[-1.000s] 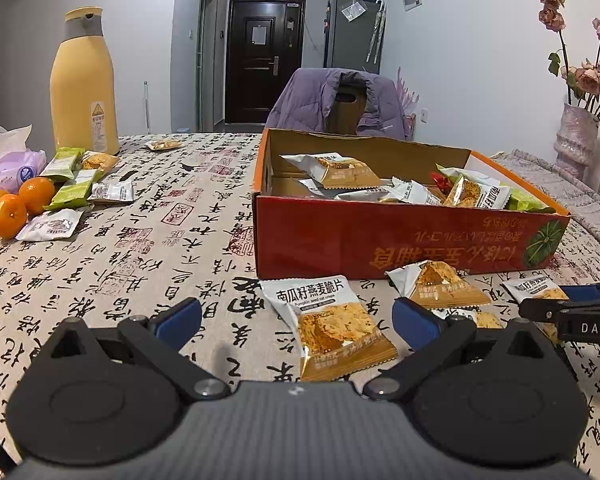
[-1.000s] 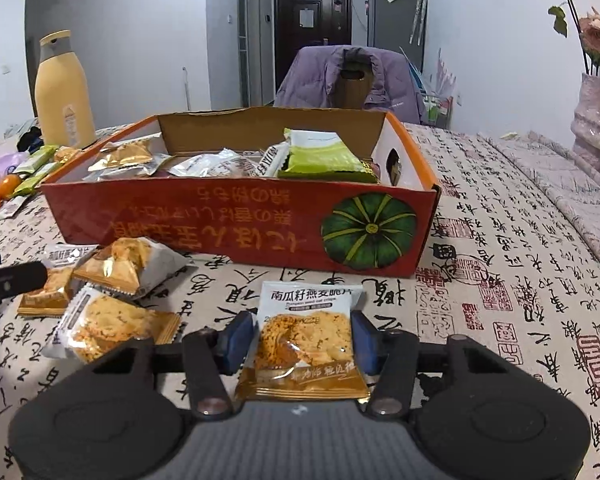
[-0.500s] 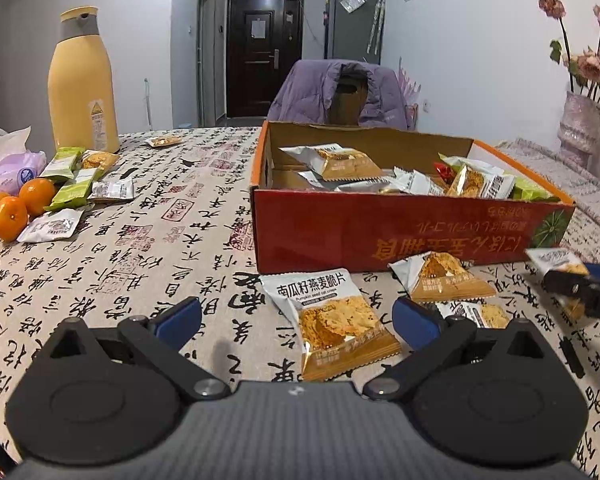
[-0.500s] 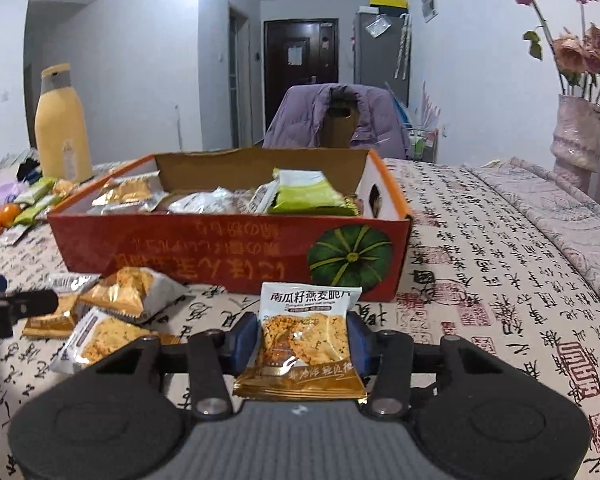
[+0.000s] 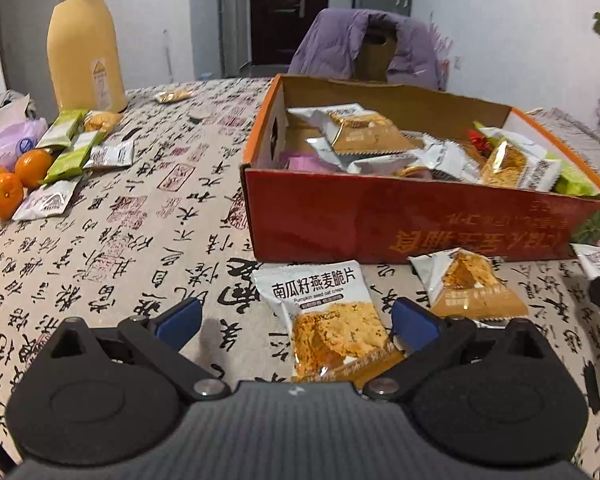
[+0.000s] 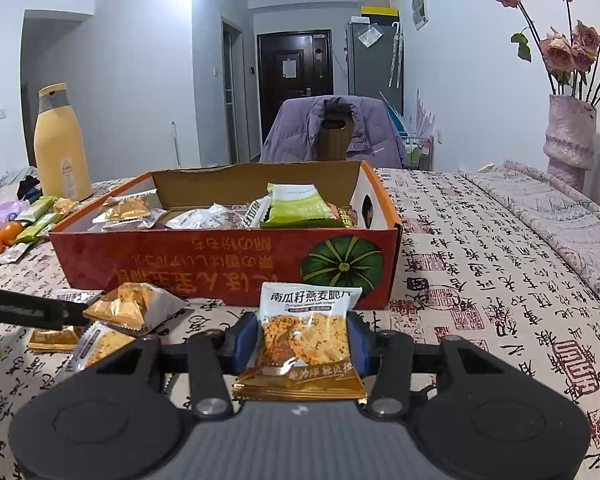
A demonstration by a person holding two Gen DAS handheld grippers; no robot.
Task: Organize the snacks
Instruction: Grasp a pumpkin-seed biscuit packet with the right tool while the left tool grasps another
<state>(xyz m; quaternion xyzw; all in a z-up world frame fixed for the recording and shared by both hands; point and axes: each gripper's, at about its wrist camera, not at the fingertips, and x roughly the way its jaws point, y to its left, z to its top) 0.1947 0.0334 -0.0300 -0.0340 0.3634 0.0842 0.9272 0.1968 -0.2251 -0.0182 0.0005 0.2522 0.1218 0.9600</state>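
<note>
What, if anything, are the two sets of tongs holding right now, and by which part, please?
The right tongs grip a pumpkin-seed crisp packet by its two side edges, around mid-height. The left tongs stand open around another packet lying on the table, holding nothing.

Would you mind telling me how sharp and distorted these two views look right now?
Left wrist view: soft motion blur, box edges bowed by the fisheye. Right wrist view: sharper, held packet text readable, glare on its foil, vase leaning at the rim.

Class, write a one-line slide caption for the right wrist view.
Right gripper clamps a pumpkin seed oat crisp packet before the red snack box on the calligraphy tablecloth.
</note>
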